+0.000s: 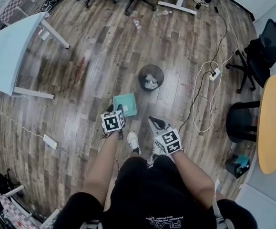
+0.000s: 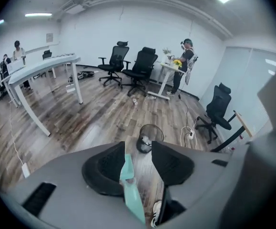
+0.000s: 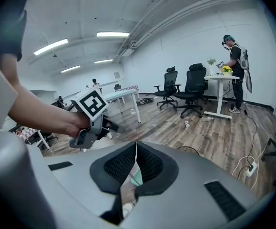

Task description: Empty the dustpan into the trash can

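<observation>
While the head view looks down on both tools from above, only the left gripper view shows that the left tongs (image 2: 138,162) stand spread. The teal dustpan (image 1: 125,104) runs up between them, its thin edge lying along one pad, with a clear strip of floor between it and the other pad.

The head view places the dustpan directly ahead of the left tongs, over the wooden floor (image 1: 90,80). Whether it rests there I cannot tell. It is near but apart from the black mesh trash can (image 1: 151,66), which holds crumpled white paper.

The right gripper view shows the right tongs (image 3: 136,157) pressed together with nothing between the pads. A sliver of teal shows below them. That view also catches the left hand (image 3: 64,120) wrapped around its tool, the forearm reaching in from the picture's left and the marker cube on top.

From above, both forearms reach forward from the body. The left tool is pitched steeply down and the right one less so, near a white shoe (image 1: 134,141).

A person (image 3: 235,70) at a standing bench (image 3: 221,78) with yellow flowers (image 3: 227,69) appears only in the gripper views.

White print on the black shirt (image 1: 171,219) seems to begin "PLA", and the rest is unreadable.
</observation>
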{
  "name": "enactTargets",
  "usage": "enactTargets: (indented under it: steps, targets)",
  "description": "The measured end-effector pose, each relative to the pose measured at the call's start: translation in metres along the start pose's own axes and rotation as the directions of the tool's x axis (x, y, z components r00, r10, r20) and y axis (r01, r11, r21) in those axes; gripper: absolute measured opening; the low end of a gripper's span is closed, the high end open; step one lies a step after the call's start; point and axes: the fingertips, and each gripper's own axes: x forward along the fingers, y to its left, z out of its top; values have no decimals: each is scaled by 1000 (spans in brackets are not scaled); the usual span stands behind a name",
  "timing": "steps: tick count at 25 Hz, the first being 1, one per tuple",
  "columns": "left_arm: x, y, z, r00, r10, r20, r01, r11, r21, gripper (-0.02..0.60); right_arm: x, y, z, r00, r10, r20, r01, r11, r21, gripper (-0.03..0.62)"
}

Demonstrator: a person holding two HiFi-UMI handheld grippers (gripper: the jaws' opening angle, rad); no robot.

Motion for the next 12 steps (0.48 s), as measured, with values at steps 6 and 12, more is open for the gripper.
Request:
enactTargets:
  steps: [6,12]
  targets:
    - [-82,-48,40,978,-112,175,97,991,93,181,-15,5,45,992,-14,123,17,1000,-26,25]
    - [-158,-102,77,897,-259,359,202,961,187,114,-49,0,99,960,-41,276,57,997,-52,26]
